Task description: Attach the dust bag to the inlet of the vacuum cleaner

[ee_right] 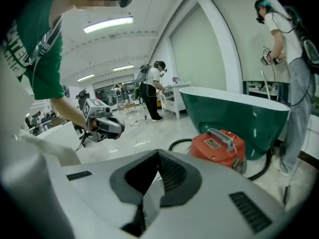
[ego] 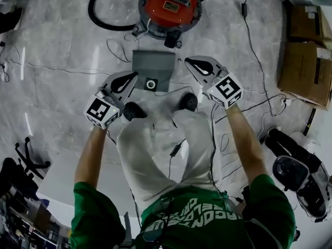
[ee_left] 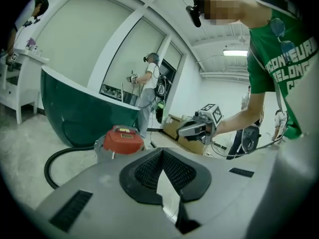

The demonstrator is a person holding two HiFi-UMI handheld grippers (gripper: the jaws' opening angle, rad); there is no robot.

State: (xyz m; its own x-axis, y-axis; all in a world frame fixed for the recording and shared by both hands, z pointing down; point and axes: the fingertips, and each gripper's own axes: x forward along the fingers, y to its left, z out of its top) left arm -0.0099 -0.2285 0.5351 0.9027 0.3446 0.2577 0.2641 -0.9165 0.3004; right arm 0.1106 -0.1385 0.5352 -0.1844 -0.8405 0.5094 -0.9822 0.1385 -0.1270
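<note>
Head view: dust bag (ego: 154,65) grey, flat, round-holed, perhaps paper.

The person wears a green short-sleeved T-shirt (ego: 207,219) with white lettering across the front, pale off-white trousers (ego: 150,149) and dark shoes (ego: 134,110). A thin black cable (ego: 176,150) with a small inline box runs down over the trousers. The left gripper (ego: 134,75) and right gripper (ego: 189,62) each have a light grey shell, black ribbed jaws and a white cube with black square markers.
</note>
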